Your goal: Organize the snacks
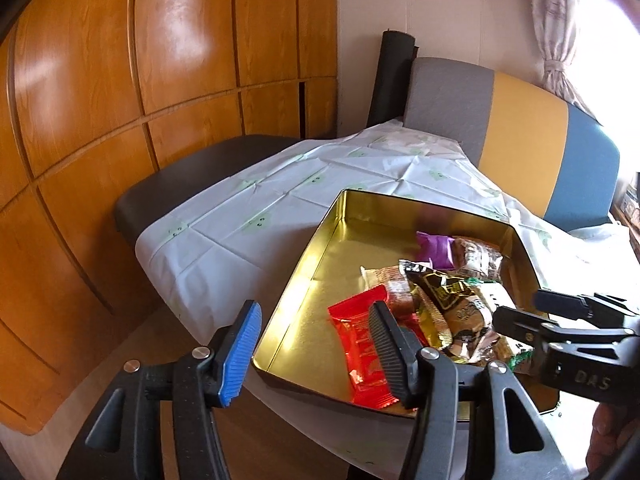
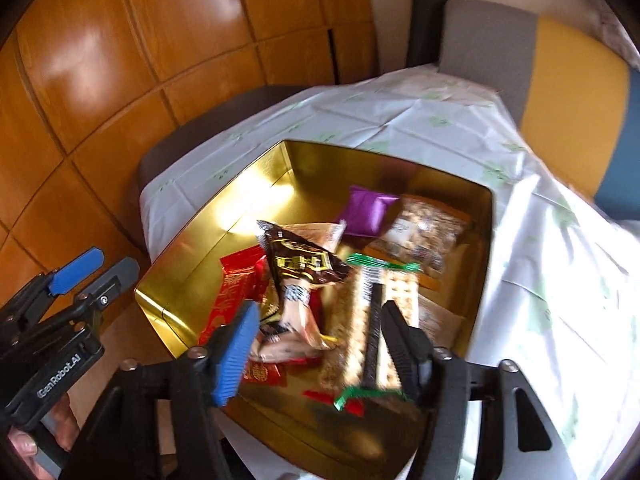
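Note:
An open gold tin (image 1: 344, 216) (image 2: 256, 184) sits on a white tablecloth and holds several wrapped snacks. Among them are a red packet (image 1: 360, 344) (image 2: 236, 284), a purple packet (image 1: 434, 246) (image 2: 366, 210), a dark brown packet (image 1: 440, 288) (image 2: 304, 260) and a green-edged cracker packet (image 2: 396, 292). My left gripper (image 1: 314, 354) (image 2: 96, 274) is open at the tin's near left corner. Its blue pad is outside the wall and its black pad is over the red packet. My right gripper (image 2: 318, 350) (image 1: 532, 312) hangs open above the pile, gripping nothing. The right wrist view is blurred.
The tablecloth (image 1: 240, 216) (image 2: 540, 280) has a green pattern and drapes over the table edge on the left. A dark seat (image 1: 188, 176) stands beyond that edge, in front of wooden cabinet doors (image 1: 120, 80). A grey, yellow and blue backrest (image 1: 524, 128) rises behind the table.

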Demonstrator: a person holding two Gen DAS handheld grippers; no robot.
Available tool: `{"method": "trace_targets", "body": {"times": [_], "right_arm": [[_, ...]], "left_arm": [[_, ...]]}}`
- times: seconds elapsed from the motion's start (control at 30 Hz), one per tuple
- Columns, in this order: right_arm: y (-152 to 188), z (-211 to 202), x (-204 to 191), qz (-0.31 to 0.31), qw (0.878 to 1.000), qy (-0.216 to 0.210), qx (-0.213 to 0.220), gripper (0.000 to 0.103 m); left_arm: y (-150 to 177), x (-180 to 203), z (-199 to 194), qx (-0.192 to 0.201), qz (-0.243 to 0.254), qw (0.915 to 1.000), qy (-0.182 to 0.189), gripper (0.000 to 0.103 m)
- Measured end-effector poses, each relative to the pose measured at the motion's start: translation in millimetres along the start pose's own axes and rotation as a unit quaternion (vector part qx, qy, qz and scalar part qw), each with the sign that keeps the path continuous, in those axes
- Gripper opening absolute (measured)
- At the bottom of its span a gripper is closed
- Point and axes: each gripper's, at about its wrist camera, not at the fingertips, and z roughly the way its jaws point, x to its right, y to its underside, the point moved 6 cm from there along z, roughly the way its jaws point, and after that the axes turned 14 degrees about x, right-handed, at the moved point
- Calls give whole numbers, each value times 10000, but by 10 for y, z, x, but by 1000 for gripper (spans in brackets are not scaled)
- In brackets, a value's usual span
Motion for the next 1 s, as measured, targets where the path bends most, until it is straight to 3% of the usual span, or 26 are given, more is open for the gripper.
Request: {"method": "trace_targets", "body": {"times": [0.07,0.23,0.57,1.0], "right_arm": [[37,-123,41,65,9998,136,118,67],[145,-390,211,260,9972,580,404,69],[385,-665,476,459,9885,1288,649,73],[429,-723,462,373,9860,1438,762,74]], "left_arm": [[-3,71,-47,83,102,9999,61,67],[9,262,-186,280,182,9989,322,67],[150,423,-245,208,242,9994,122,67],[132,417,-310,430,232,9987,126,67]]}}
